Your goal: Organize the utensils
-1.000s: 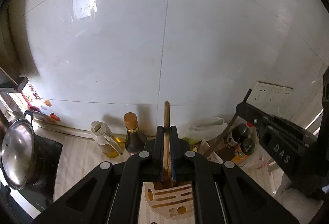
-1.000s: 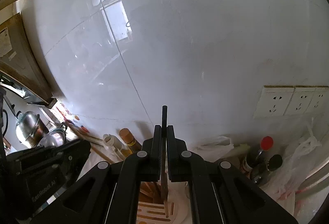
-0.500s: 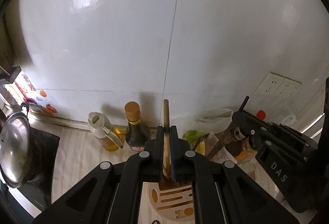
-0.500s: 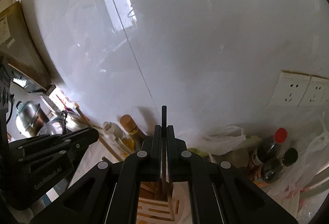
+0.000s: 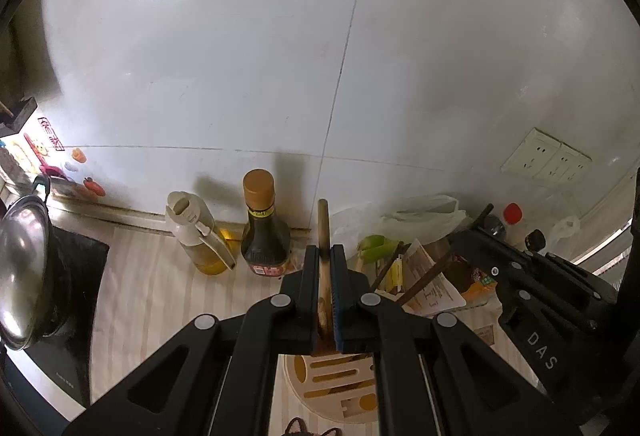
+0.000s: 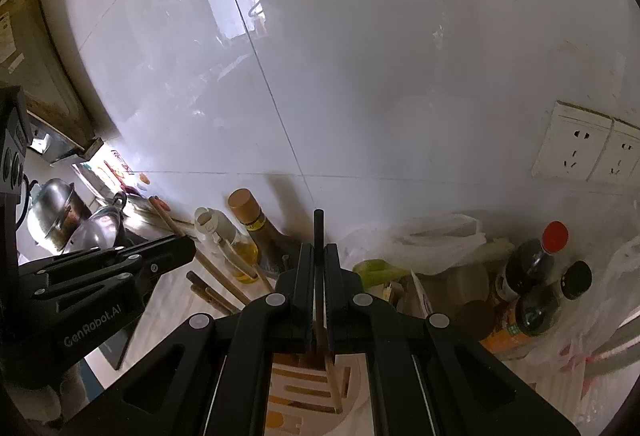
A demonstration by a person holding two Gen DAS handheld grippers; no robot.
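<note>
My left gripper [image 5: 325, 256] is shut on a wooden utensil handle [image 5: 323, 232] that stands upright over a round cream utensil holder [image 5: 332, 384] with slots. My right gripper [image 6: 319, 254] is shut on a thin dark utensil [image 6: 318, 232], upright over the same holder [image 6: 304, 388]. Several wooden chopsticks [image 6: 224, 288] stick up out of the holder to the left. The right gripper shows at the right of the left wrist view [image 5: 532, 300], and the left gripper at the left of the right wrist view [image 6: 100, 284].
Against the white tiled wall stand an oil dispenser [image 5: 196, 232] and a dark sauce bottle [image 5: 262, 232]. Plastic bags [image 5: 404, 220], paper and more sauce bottles [image 6: 532, 276] crowd the right. A steel pot lid [image 5: 20, 268] and black stove sit left. Wall sockets [image 6: 588, 147] are at right.
Both grippers have tilted downward and drawn back a little, so more of the counter, bottles and the holder shows. Both stay shut on their utensils.
</note>
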